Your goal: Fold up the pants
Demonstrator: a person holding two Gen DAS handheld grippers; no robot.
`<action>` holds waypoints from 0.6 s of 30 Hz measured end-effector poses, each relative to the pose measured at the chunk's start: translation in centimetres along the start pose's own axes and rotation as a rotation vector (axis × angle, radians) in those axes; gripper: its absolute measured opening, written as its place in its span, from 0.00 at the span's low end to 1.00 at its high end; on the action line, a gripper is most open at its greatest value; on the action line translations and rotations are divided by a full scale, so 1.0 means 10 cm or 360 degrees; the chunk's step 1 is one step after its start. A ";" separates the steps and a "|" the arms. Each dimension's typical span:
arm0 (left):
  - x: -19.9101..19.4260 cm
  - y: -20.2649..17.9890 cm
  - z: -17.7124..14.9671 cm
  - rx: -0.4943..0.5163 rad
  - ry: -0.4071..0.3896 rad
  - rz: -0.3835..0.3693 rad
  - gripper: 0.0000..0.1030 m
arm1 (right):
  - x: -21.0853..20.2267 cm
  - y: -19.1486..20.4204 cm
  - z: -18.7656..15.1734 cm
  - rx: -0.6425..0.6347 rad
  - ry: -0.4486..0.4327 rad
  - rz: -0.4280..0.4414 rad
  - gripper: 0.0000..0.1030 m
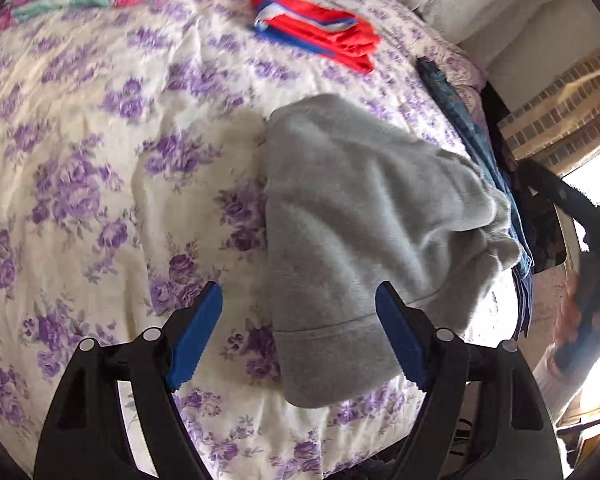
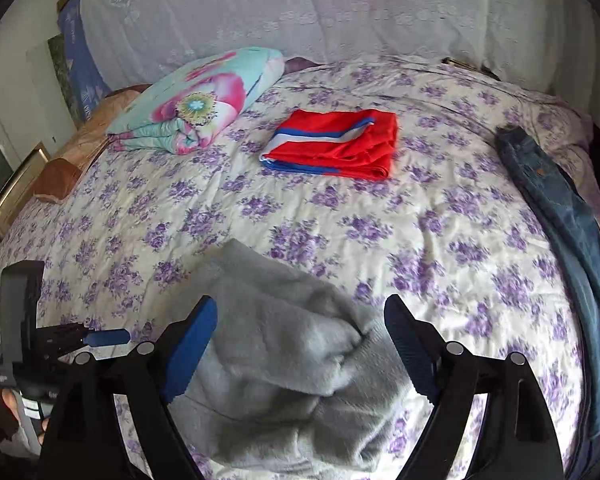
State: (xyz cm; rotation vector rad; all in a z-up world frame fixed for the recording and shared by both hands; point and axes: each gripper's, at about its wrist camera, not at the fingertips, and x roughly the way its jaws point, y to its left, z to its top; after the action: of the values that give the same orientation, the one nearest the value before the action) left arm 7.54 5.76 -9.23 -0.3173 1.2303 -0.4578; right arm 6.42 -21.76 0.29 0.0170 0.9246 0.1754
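Grey sweatpants lie partly folded on the flowered bedspread; they also show in the right wrist view, bunched near the bed's front edge. My left gripper is open and empty, its blue pads apart just above the pants' hem. My right gripper is open and empty, its blue pads either side of the grey cloth without holding it. The left gripper also shows in the right wrist view at the far left, and the right gripper shows blurred in the left wrist view at the far right.
Folded red pants with blue and white stripes lie at mid-bed, also in the left wrist view. Blue jeans lie along the right edge of the bed. A folded flowered quilt sits at the back left. A white curtain hangs behind the bed.
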 end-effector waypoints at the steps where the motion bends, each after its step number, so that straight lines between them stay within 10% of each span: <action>1: 0.08 0.04 0.02 -0.0024 0.0037 0.0003 0.74 | 0.00 -0.07 -0.14 0.0050 -0.0002 -0.0039 0.83; 18: 0.37 -0.04 0.06 -0.0028 0.0084 0.0076 0.87 | 0.89 -0.72 -1.04 0.0679 0.0261 0.0493 0.94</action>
State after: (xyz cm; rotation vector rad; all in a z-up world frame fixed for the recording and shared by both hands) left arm 9.04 3.61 -11.92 -0.2916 1.2913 -0.4169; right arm 4.40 -28.10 -13.66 0.5495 1.1067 0.2665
